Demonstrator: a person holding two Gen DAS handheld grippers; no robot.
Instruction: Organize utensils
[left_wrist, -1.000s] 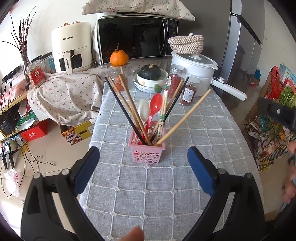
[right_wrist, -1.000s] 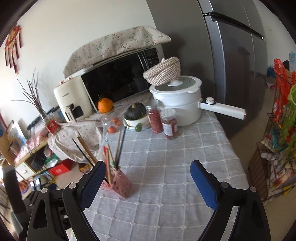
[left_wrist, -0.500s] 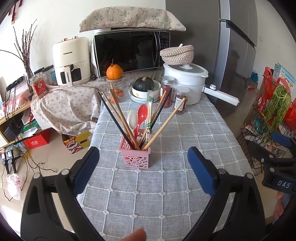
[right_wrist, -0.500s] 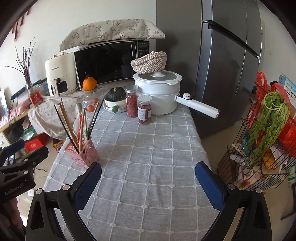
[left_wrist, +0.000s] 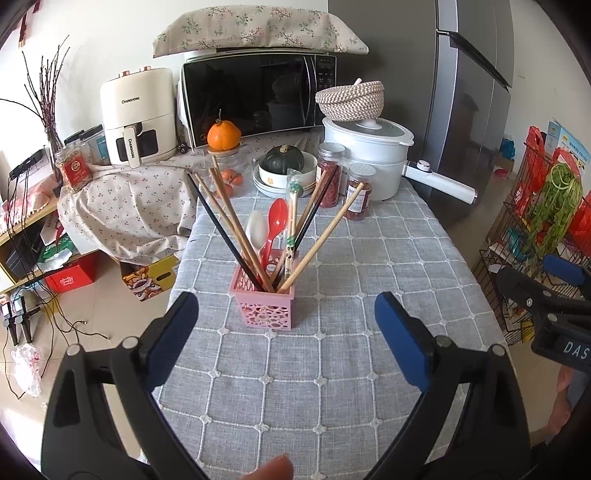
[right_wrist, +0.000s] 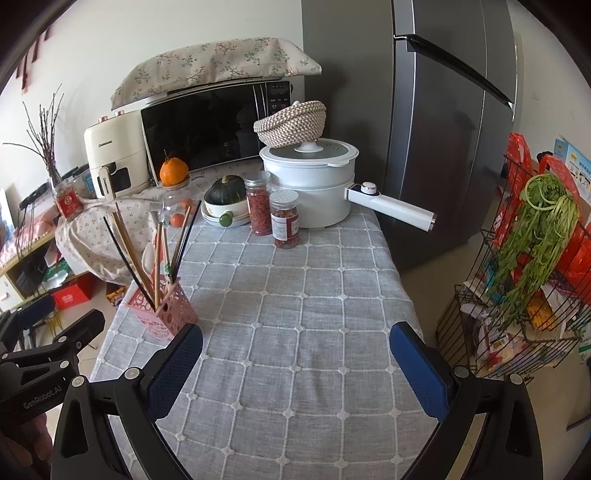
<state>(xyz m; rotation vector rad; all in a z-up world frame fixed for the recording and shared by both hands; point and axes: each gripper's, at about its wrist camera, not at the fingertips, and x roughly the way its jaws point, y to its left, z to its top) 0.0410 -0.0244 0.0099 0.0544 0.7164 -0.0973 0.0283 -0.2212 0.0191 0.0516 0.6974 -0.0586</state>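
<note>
Left wrist view: left gripper (left_wrist: 286, 332) spread wide, nothing between the blue textured pads (left_wrist: 173, 336). Pink perforated plastic holder (left_wrist: 266, 304) stands upright on the grey woven tablecloth (left_wrist: 332, 369) with its white stitched grid, just ahead of the fingers. In it, fanned out: wooden chopsticks (left_wrist: 236, 229), black chopsticks (left_wrist: 221, 230), a glossy red spoon (left_wrist: 275, 227), a white spoon (left_wrist: 256, 230). Behind: two jars of red contents (left_wrist: 328, 177), white pot with long handle (left_wrist: 369, 155), woven basket (left_wrist: 351, 98) on its lid. Right gripper (left_wrist: 546, 295) visible at the frame's right edge.

Right wrist view: right gripper (right_wrist: 295, 363) also wide apart, empty, over bare cloth. Holder (right_wrist: 164, 310) at the table's left edge, near the left pad. Microwave (right_wrist: 210, 125) under floral cloth, cream air fryer (right_wrist: 114, 155), steel fridge (right_wrist: 450, 110), wire rack with greens (right_wrist: 532, 258) on the right.
</note>
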